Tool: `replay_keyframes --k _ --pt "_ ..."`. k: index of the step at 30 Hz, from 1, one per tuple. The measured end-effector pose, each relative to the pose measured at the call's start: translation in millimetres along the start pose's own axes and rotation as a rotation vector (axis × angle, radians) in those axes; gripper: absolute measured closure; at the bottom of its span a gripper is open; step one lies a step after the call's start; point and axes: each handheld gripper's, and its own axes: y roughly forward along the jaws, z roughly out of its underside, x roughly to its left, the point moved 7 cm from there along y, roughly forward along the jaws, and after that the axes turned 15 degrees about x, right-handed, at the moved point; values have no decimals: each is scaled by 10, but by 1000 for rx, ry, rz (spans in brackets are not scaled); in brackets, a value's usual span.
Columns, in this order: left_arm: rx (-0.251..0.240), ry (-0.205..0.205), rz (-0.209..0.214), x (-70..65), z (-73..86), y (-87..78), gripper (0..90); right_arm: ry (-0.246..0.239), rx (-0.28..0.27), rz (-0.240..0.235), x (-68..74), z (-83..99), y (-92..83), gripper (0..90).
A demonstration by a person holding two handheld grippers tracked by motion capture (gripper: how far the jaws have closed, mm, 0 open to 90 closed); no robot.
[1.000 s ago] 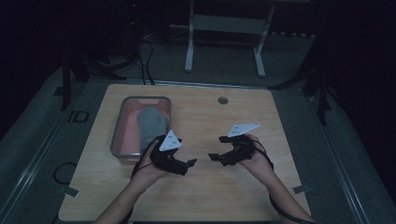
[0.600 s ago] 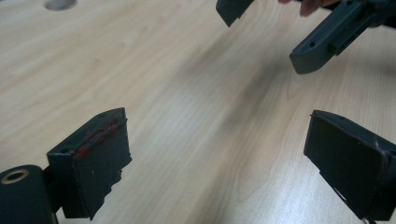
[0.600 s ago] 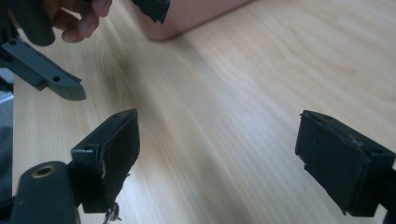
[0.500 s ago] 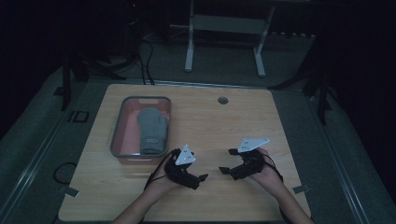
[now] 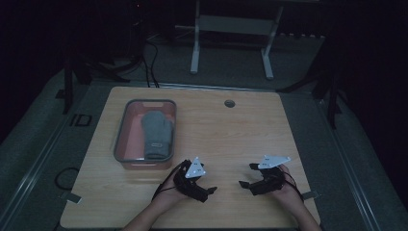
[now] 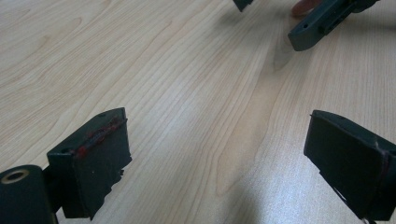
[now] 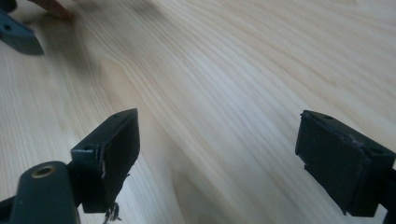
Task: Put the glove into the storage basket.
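Note:
My left gripper (image 5: 208, 191) rests low over the near part of the wooden table (image 5: 211, 122), open, with bare wood between its jaws (image 6: 215, 154). My right gripper (image 5: 246, 176) sits to its right near the front edge, also open and holding nothing (image 7: 217, 154). The two point toward each other. A grey mitten (image 5: 156, 134) lies inside a red-rimmed tray (image 5: 119, 139) at the table's left, just beyond my left gripper. In the left gripper view the right gripper's jaws (image 6: 322, 23) show at the top right. In the right gripper view a jaw of the left gripper (image 7: 16, 35) shows at the top left.
A small round grommet hole (image 5: 229, 103) sits near the table's far edge. Beyond the table stand a white frame's legs (image 5: 231, 29) and cables on a dark floor. A person's forearms come in from the bottom edge.
Both grippers have drawn back toward the near edge and lowered close to the tabletop. The left one has moved away from the tray. Both jaws stay open.

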Motion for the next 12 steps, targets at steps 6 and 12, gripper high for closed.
replay_keyframes --k 6,12 --pt "-13 -10 6 -1 22 -7 71 45 13 19 -79 211 -47 138" --pt "-39 -26 9 19 23 -21 71 62 -15 15 -118 267 -81 142"
